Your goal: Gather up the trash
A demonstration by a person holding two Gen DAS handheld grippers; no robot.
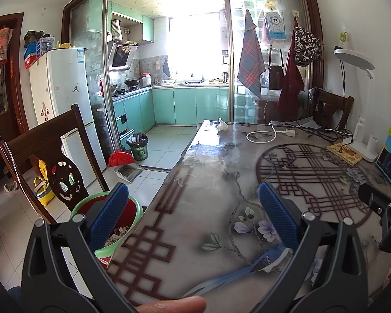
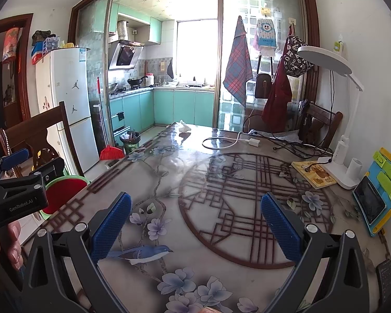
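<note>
While both grippers gape empty | crumpled tissue [image 1: 222, 124] far ahead | table [image 1: 195, 182] far edge

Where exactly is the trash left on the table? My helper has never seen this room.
Start at the long flower-patterned table and look to its far end, nearest the kitchen doorway. The crumpled white tissue lies there by the left corner. Unlike the white charger nearby, it has no cable.
</note>
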